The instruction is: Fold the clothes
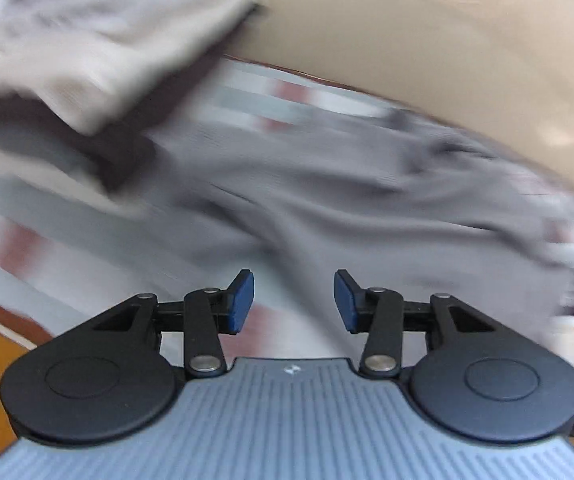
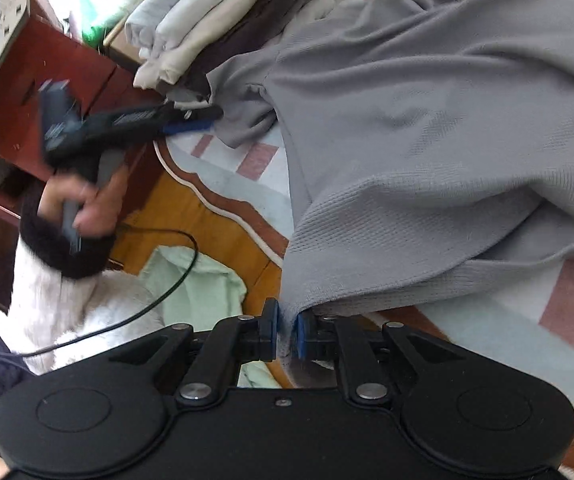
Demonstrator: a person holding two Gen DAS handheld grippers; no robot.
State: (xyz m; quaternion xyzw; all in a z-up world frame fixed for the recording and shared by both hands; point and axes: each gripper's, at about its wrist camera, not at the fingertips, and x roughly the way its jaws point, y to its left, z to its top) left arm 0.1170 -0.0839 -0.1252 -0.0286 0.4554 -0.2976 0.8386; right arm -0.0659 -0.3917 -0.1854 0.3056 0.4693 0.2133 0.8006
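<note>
Two grippers work a grey shirt (image 2: pixel 427 128) spread on a patterned rug (image 2: pixel 507 320).

A stack of folded clothes (image 2: pixel 191 28) sits touching the shirt's far side, with a black cable (image 2: pixel 159 300) and a pale green cloth (image 2: pixel 199 284) on the wood floor (image 2: pixel 191 216). The right gripper (image 2: pixel 285 330) pinches the shirt's near hem corner at the rug's edge. The left gripper (image 1: pixel 294 302) hangs wide apart and empty above the shirt, its view blurred.

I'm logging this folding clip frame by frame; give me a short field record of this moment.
garment: grey knit shirt, spread rumpled over a patterned blue and red rug
right gripper: shut on the shirt's hem corner
left gripper: open, empty, blurred view, pointing at the shirt
left gripper location: near the shirt's sleeve in the right wrist view
nearby: stack of folded pale clothes beyond the shirt
floor: orange wood, mint green towel on it
</note>
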